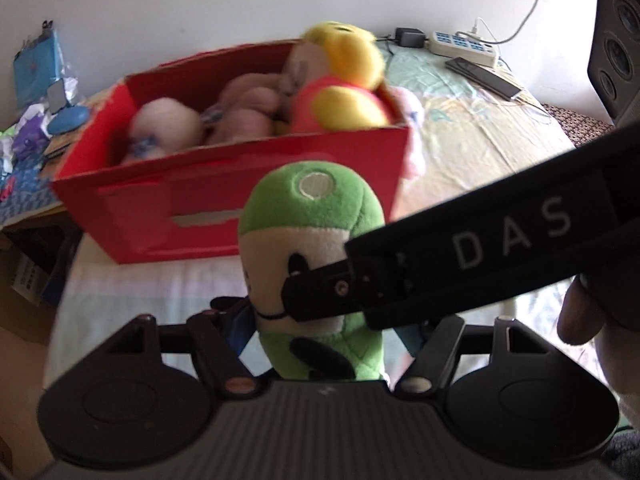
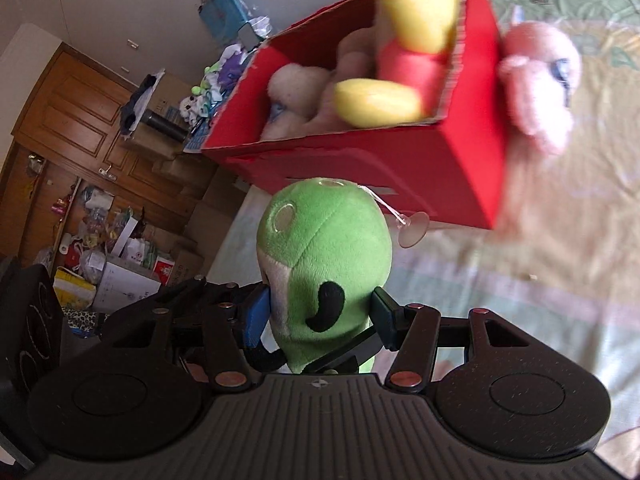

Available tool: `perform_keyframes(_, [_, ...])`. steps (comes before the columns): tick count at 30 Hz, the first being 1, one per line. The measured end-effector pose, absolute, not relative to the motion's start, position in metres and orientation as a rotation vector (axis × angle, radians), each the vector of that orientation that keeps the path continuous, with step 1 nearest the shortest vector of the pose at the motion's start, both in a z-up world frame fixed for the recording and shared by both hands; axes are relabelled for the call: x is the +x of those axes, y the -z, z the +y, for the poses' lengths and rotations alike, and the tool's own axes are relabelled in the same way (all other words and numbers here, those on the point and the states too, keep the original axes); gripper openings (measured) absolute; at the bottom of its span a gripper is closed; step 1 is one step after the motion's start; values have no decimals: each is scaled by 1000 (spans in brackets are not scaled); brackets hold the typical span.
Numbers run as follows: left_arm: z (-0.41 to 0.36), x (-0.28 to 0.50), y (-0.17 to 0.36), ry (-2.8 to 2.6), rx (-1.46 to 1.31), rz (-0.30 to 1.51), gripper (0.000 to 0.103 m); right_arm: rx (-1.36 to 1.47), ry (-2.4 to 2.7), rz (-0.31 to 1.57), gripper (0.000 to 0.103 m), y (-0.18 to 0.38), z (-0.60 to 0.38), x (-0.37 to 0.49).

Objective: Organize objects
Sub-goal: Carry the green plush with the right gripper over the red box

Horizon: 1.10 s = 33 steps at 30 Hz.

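Both tools are grasping the green plush (image 2: 320, 256): the right tool (image 2: 320, 320) is clamping its sides, and the left tool (image 1: 320, 336) is gripping it lower down. The plush is hanging just before the near wall of the red box (image 1: 248, 204), which is sitting on the bed (image 1: 472, 144) with a yellow plush (image 2: 416, 20) rising above its rim. A pink plush (image 2: 540, 80) is lying against the box's right wall, and open bedsheet is extending to the right.

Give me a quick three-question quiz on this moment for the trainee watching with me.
1. True or false: both grippers, left and right, grip the green plush toy.
2. The pink plush toy lies: A) inside the red box, B) outside it, against its end wall.
3. What clear part dangles from the green toy's head?

Key: 1 true; 2 B; 3 a suction cup.
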State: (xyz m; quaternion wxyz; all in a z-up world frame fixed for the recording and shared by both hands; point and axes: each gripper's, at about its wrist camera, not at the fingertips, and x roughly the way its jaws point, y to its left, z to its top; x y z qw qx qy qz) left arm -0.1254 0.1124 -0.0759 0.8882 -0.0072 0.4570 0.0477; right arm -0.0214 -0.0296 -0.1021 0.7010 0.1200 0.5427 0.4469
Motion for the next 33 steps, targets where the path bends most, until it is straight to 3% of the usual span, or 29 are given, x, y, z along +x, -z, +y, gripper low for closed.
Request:
perform_keyframes(19, [215,-138,-5,-32,25,716,71,334,-1078,1027,57,36,50,-27])
perform_keyframes(33, [259,-64,-22,165,-45,608,71,382,-870,842,57,8,58,4])
